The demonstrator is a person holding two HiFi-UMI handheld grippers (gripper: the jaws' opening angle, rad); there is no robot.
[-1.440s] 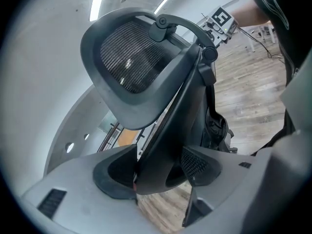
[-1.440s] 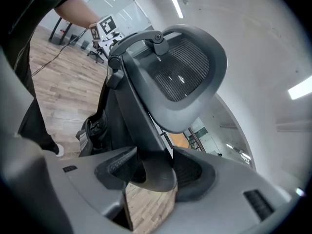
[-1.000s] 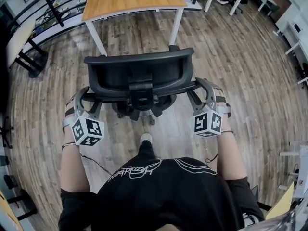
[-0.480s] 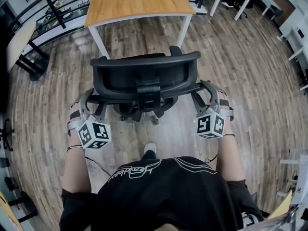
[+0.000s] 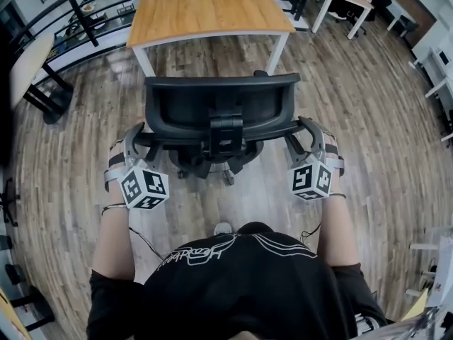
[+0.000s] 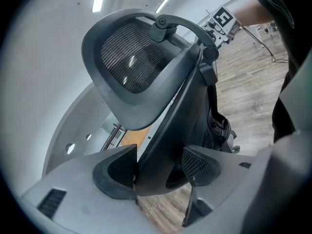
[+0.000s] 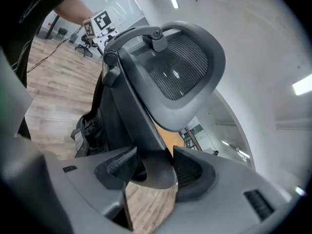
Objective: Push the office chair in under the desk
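One chair (image 5: 216,105) faces one desk (image 5: 205,6) just beyond it. Behind the chair, the left gripper (image 5: 136,139) and right gripper (image 5: 306,129) each pinch its back frame.

The office chair (image 5: 219,105) stands further forward than one second ago. Its backrest now lies close to the near edge of the worktop (image 5: 205,9), with less floor (image 5: 340,98) showing between them. The left tool (image 5: 140,139) and the right tool (image 5: 303,129) have advanced with the chair. The person's shoe (image 5: 224,227) is now mostly covered by the torso.
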